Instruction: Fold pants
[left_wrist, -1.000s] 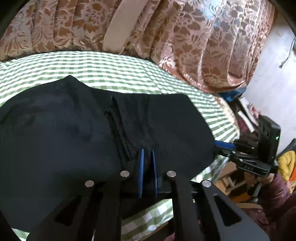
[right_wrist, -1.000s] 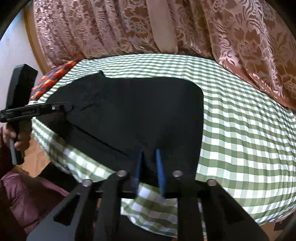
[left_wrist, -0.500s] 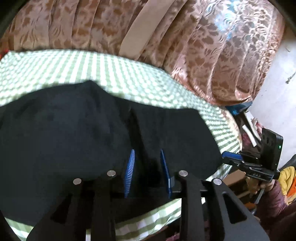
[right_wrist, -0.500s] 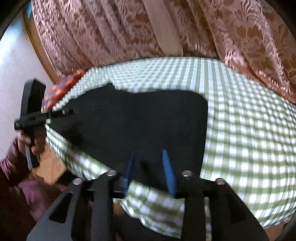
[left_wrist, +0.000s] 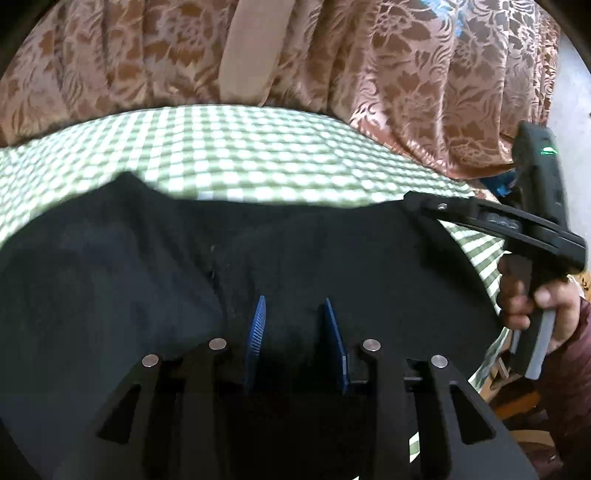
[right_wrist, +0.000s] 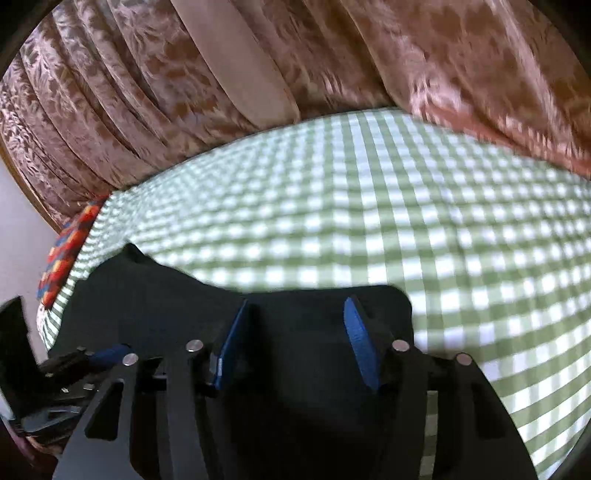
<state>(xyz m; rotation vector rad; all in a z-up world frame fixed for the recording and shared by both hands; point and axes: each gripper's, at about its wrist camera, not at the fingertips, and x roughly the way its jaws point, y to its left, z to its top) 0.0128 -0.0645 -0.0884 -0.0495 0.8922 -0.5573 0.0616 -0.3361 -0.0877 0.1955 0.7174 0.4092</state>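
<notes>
The black pants (left_wrist: 155, 280) lie folded flat on the checked cloth (left_wrist: 258, 158), and the left gripper (left_wrist: 295, 332) and right gripper (right_wrist: 299, 339) are opening above them, holding nothing, probably to let go.

Green-and-white checked tablecloth (right_wrist: 406, 206) across the frame's middle, black pants (left_wrist: 332, 258) flat along its lower edge.

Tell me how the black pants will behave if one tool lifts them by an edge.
The black pants look soft and lie flat with ripples on the checked cloth, so they would probably droop and unfold. Lifted at one edge, the rest would likely drag, perhaps pulling the cloth along.
</notes>
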